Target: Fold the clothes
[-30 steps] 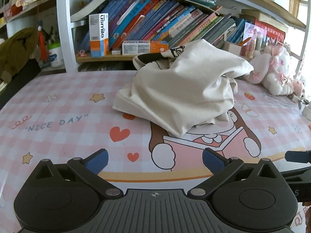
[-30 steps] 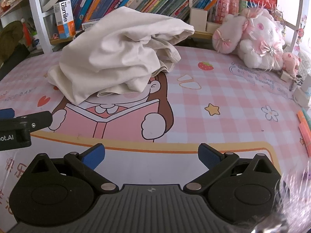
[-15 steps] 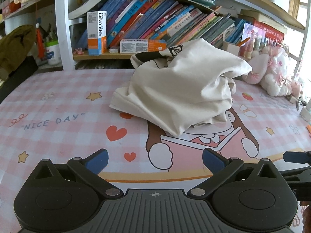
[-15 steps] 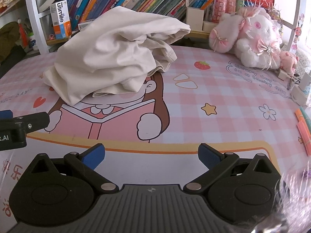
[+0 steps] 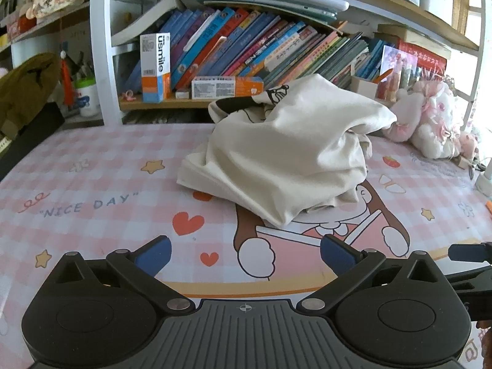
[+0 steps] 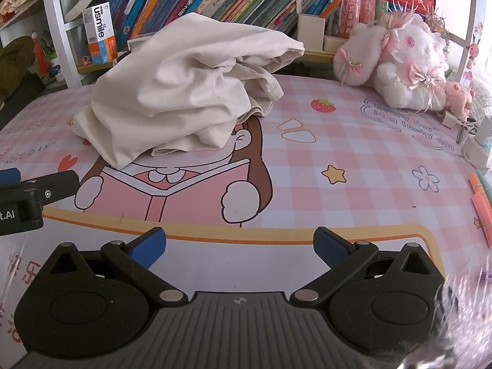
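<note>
A cream-white garment (image 5: 289,153) lies crumpled in a heap on the pink checked table mat (image 5: 92,184), with a dark print showing at its top. In the right wrist view the same garment (image 6: 184,92) sits left of centre. My left gripper (image 5: 244,253) is open with nothing between its blue pads, hovering over the mat short of the heap. My right gripper (image 6: 240,247) is open too, over the cartoon print (image 6: 172,190) near the mat's front. Each gripper's tip shows at the edge of the other's view.
A bookshelf (image 5: 246,52) packed with books stands right behind the garment. Pink and white plush toys (image 6: 399,61) sit at the back right. Orange markers (image 6: 482,203) lie at the right edge. A dark olive bag (image 5: 24,89) rests at far left.
Both grippers have crept slightly forward towards the garment, which looms a bit larger. Both stay open and the heap has not moved.
</note>
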The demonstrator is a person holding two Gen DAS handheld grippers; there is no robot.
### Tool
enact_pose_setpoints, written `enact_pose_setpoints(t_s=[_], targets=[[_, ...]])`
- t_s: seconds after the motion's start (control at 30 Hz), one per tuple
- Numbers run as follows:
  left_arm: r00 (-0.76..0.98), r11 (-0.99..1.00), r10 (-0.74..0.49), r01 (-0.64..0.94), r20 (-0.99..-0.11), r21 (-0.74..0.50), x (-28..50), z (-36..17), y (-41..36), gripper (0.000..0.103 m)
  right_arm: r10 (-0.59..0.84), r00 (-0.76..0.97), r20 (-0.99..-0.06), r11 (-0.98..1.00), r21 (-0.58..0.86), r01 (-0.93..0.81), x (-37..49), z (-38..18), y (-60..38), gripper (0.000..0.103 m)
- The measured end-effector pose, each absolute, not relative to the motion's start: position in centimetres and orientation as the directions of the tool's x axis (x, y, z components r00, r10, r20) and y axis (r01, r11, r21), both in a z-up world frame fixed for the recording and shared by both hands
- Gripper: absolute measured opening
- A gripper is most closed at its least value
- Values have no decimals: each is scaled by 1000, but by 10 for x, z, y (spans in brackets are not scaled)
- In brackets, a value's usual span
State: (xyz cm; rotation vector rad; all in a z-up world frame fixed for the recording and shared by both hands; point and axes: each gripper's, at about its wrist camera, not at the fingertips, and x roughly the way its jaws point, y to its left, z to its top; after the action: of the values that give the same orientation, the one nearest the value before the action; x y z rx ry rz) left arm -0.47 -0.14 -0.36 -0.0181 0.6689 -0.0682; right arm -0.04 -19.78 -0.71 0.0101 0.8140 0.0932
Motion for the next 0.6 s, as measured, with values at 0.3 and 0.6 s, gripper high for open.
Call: enact_pose_setpoints(t_s=[0.3,0.6], targets=[[767,998,-66,39,-638,-55,-4,-3,2,103,85,684,-725,996,47,-75,-3,-6,-199,103],[746,994,-110,65,-656,-92,-5,-4,1,103,88,684,-724,996,46,-80,-4,-6,-198,103]])
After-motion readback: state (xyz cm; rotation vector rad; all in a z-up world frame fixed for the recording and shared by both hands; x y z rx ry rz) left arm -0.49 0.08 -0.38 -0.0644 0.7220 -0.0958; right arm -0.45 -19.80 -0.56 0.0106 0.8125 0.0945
